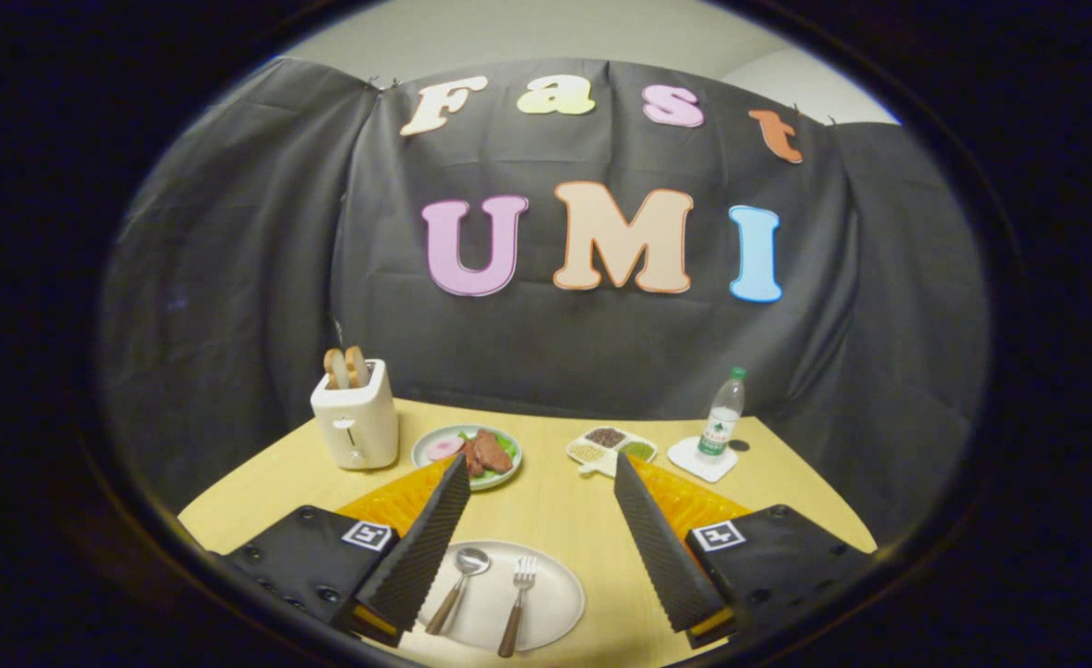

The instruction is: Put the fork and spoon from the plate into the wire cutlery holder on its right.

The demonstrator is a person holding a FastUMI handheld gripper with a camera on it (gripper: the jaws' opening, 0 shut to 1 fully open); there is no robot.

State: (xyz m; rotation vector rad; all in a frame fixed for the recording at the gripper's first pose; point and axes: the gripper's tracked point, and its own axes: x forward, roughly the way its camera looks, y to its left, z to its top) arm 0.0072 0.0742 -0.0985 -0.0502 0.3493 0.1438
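Note:
A white plate [550, 603] lies on the wooden table, low between my fingers. On it rest a spoon [460, 584] and a fork [518, 598], side by side with wooden handles toward me, the spoon on the left close to my left finger. My gripper [540, 462] is open and held above the table, its fingers spread wide on either side of the plate with nothing between them.
Beyond the fingers stand a white toaster [355, 422] with bread slices, a plate of food [471, 455], a divided dish of grains [610, 445] and a water bottle [722, 416] on a white coaster [701, 459]. The table [546, 510] ends at the black cloth wall.

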